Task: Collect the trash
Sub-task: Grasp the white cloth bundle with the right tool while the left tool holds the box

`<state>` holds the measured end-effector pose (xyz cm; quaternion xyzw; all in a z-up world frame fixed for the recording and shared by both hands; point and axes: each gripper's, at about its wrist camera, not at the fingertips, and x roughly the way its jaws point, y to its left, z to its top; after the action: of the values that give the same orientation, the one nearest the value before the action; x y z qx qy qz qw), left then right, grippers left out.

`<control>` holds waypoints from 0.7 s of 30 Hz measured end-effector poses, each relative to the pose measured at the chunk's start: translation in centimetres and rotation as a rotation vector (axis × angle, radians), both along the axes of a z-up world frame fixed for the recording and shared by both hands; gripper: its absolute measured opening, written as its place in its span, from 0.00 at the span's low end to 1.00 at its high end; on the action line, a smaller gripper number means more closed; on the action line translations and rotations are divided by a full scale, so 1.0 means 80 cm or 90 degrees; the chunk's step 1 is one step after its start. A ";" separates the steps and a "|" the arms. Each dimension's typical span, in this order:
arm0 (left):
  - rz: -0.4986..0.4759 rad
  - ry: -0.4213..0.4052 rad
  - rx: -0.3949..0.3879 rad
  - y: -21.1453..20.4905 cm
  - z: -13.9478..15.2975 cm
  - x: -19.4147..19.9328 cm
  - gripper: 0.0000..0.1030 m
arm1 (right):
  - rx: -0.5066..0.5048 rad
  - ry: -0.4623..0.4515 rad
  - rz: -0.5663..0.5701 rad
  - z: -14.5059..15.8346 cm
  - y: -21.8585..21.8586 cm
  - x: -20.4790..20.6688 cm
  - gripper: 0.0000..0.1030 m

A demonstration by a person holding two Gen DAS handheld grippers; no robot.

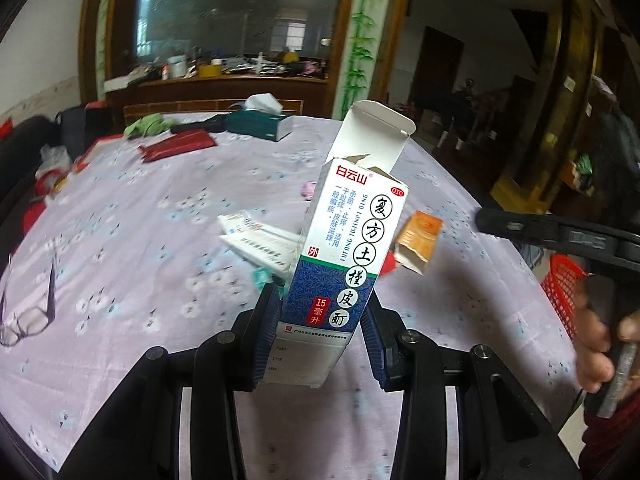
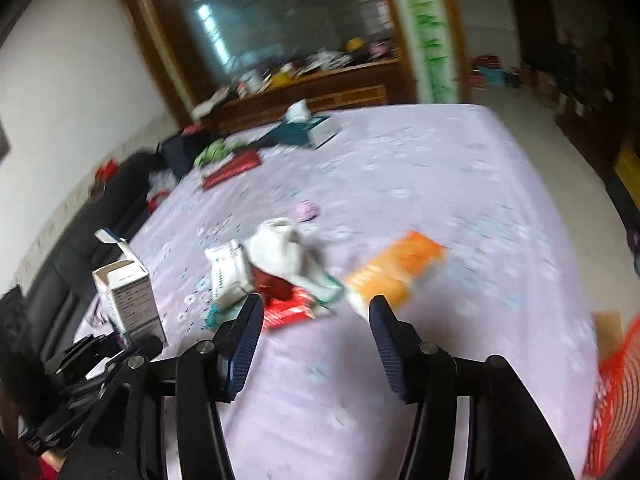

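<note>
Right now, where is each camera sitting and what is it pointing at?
Left wrist: on the left gripper, facing across the table; shows its fingers clamping the medicine box and a hand.
Right wrist: on the right gripper, fingers apart, facing the trash pile.
Shared: medicine box, orange box, tissue box, red basket.

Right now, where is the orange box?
The orange box lies on the lilac tablecloth, just beyond the right gripper, right of the trash pile.

Black claw [image 1: 320, 340], ribbed blue pads [image 1: 266, 336]
</note>
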<state>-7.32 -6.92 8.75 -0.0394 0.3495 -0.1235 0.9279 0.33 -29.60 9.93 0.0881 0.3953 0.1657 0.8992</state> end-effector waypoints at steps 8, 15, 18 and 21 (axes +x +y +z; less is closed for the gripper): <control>0.010 0.007 -0.014 0.012 -0.007 0.008 0.38 | 0.016 0.062 0.011 -0.037 0.050 0.090 0.53; 0.005 0.005 -0.016 0.007 -0.005 0.014 0.38 | 0.039 0.053 0.000 -0.034 0.041 0.069 0.07; -0.009 0.003 -0.017 -0.004 -0.002 0.016 0.38 | 0.073 0.018 -0.015 -0.009 0.011 0.035 0.07; -0.033 -0.005 -0.016 -0.025 0.006 0.012 0.38 | 0.096 -0.023 -0.035 0.017 -0.021 -0.005 0.07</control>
<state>-6.34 -8.93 9.22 -0.0414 0.3450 -0.1521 0.9253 -0.03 -31.27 11.27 0.1632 0.3631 0.1715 0.9012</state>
